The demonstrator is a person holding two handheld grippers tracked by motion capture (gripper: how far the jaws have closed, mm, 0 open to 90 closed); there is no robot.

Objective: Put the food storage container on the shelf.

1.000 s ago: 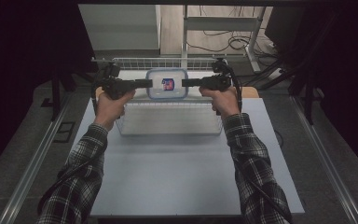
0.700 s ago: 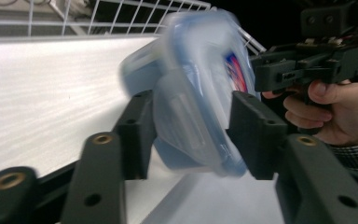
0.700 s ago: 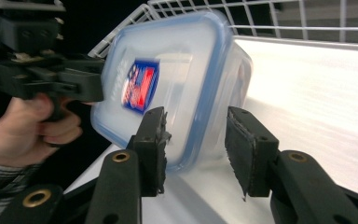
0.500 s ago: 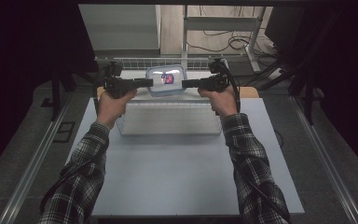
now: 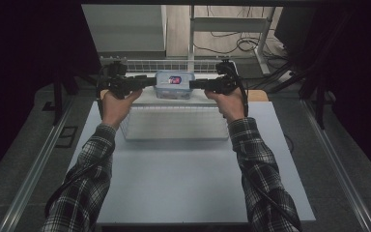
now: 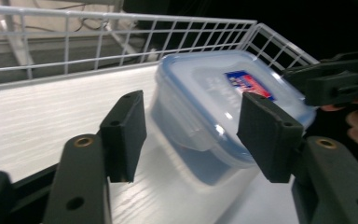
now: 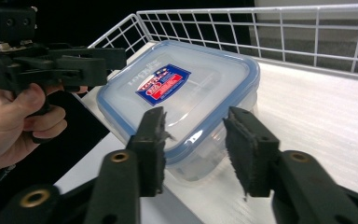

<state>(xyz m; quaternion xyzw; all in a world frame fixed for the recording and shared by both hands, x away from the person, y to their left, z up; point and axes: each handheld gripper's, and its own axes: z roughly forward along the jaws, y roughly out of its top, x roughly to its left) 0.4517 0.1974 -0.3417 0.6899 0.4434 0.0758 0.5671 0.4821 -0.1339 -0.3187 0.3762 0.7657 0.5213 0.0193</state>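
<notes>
A clear plastic container (image 5: 175,85) with a blue-rimmed lid and a red and blue label sits at the 12 o'clock end of the surface (image 5: 188,183), on a pale raised shelf (image 6: 51,121) edged by a white wire rail (image 5: 169,64). The left claw (image 5: 150,81) comes at it from 9 o'clock and the right claw (image 5: 196,85) from 3 o'clock, so the two point at each other with the container between them.

In the left gripper view, the left claw (image 6: 193,135) stands apart; its jaws have just been opening. The container's near corner and lid latch (image 6: 200,137) lie in the gap between the two black pads, and neither pad presses on the plastic. The container (image 6: 219,107) rests flat on the shelf, with the wire rail (image 6: 121,42) running behind it from 9 o'clock round to 2 o'clock.

In the right gripper view, the right claw (image 7: 193,149) has its pads set on either side of the container's near corner. The left pad lies against the lid's blue rim; whether the right pad touches the wall cannot be told. The container (image 7: 186,93) looks level here, label up. The other hand (image 7: 18,121) and its claw show at 9 o'clock.

A clear lidded bin (image 5: 176,123) lies on the surface just nearer the person, between the two plaid sleeves (image 5: 261,169).
</notes>
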